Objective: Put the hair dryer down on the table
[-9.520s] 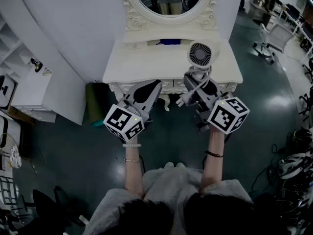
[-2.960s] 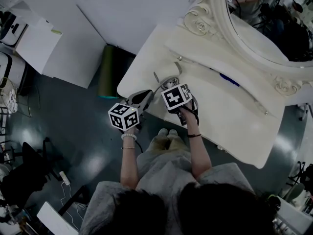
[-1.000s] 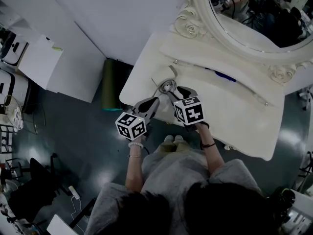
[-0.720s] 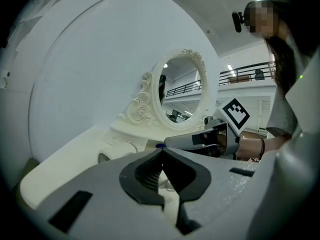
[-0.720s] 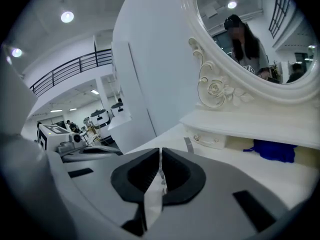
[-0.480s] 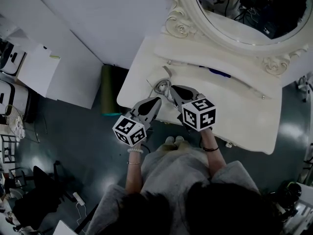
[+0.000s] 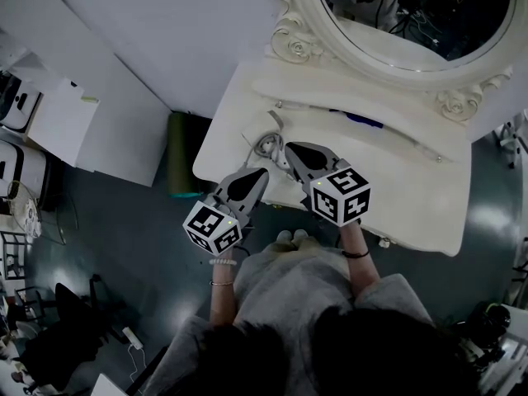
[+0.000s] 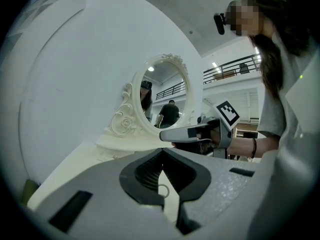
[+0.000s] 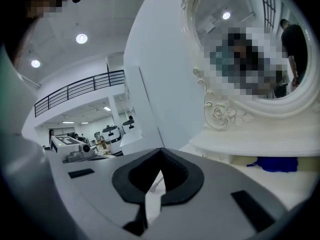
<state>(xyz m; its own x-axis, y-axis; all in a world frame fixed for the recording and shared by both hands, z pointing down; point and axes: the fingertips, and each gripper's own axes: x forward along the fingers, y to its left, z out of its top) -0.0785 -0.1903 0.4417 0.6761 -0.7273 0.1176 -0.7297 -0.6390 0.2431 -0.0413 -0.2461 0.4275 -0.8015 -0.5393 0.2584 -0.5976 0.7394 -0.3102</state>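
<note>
The white hair dryer (image 7: 266, 143) lies with its cord on the left end of the white dressing table (image 7: 396, 196), free of both grippers. My right gripper (image 7: 289, 148) hovers just to its right, shut with nothing between the jaws; in its own view the jaws (image 9: 160, 152) meet over the tabletop. My left gripper (image 7: 265, 172) is held off the table's front edge, below the dryer, also shut and empty (image 8: 161, 153). The left gripper view shows the right gripper (image 8: 172, 134) from the side.
An oval mirror (image 7: 396, 15) in an ornate white frame stands at the table's back. A blue item (image 7: 363, 122) lies on the shelf below it. A dark green bin (image 7: 183, 153) stands on the floor left of the table, with white cabinets (image 7: 58, 122) further left.
My right gripper has let go of the hair dryer, drawn back a little toward me and closed its jaws. The dryer stays on the table. My left gripper barely moved.
</note>
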